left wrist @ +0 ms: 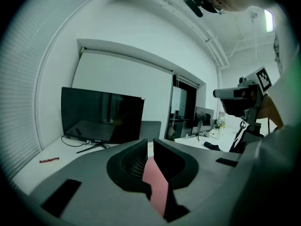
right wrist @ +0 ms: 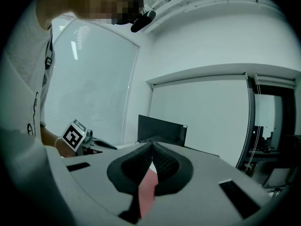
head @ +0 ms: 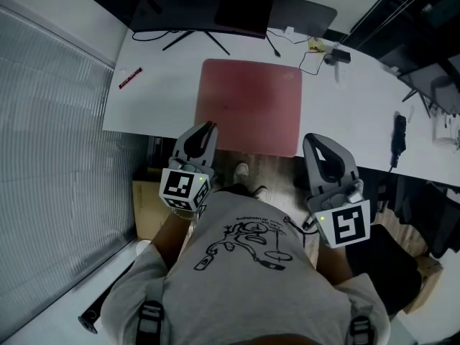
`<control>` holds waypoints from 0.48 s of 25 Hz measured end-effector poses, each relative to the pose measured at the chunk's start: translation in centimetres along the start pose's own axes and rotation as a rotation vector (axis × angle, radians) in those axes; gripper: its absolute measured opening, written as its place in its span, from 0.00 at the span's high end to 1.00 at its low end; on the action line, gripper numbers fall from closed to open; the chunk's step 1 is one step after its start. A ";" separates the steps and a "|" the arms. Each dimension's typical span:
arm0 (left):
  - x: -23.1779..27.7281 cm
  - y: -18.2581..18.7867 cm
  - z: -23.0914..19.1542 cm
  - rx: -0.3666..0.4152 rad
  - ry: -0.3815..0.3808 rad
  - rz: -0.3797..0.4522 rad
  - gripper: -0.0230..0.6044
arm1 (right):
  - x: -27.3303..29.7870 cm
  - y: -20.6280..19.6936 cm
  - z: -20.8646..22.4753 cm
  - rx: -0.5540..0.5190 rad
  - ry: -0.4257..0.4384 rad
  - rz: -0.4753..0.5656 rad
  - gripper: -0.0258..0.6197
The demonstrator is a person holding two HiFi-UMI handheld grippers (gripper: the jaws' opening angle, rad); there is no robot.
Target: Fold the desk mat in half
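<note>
Desk mat (head: 250, 106) is red and lies flat on the white desk (head: 345, 106), dead ahead at 12 o'clock from the person, this side of the monitor (head: 208, 6). Its near edge runs 9-to-3 along the desk's front edge, or close to it; overhang can't be told. The mat looks near square from the head view, so its long axis is unclear. A fold in half means the near edge goes toward 12 and the crease runs 9-to-3. Left gripper (head: 208, 126) has its tips at the mat's near-left corner and points toward 12. Its jaws are all but pressed together with only a sliver between the tips, and nothing is in them. In the left gripper view the pink of the mat shows below, past the jaws, and is not pinched. Right gripper (head: 314, 141) has its tips just beside the near-right corner, on the 3 o'clock side and slightly off the mat. Its jaws are closed tip to tip and empty, and the right gripper view again shows mat only underneath. Height above the mat can't be read from either view. The left looks a touch nearer its corner, since the right needs a small shift toward 9 to get over the mat. Judgement: the fold has not begun and no corner is lifted. Both pairs of jaws must spread and drop onto the near corners, one per side, before any lift toward 12. Risk is that a thin flat edge is hard to get a jaw under.
</note>
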State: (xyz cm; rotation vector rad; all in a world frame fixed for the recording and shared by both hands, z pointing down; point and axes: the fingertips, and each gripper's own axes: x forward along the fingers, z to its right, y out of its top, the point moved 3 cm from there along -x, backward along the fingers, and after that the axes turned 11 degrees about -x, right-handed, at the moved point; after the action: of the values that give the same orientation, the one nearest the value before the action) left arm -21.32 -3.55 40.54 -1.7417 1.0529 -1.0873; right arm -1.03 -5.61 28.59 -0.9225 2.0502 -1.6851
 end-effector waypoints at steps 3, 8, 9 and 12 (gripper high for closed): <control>0.8 -2.6 -2.8 -0.024 0.039 -0.046 0.85 | 1.1 0.2 -0.1 -0.004 0.002 0.003 0.95; 1.5 -6.8 -6.9 -0.081 0.097 -0.121 0.85 | 2.3 0.4 -0.2 -0.010 0.010 -0.001 0.95; 1.6 -7.6 -7.6 -0.090 0.105 -0.137 0.85 | 2.5 0.5 -0.2 -0.010 0.010 -0.002 0.95; 2.0 -10.6 -9.8 -0.114 0.116 -0.206 0.79 | 3.4 0.5 -0.2 -0.010 0.009 -0.003 0.95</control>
State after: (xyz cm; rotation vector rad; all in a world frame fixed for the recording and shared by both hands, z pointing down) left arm -27.46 -3.89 53.73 -1.9307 1.0400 -1.2917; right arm -3.76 -7.62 28.70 -0.9235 2.0664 -1.6852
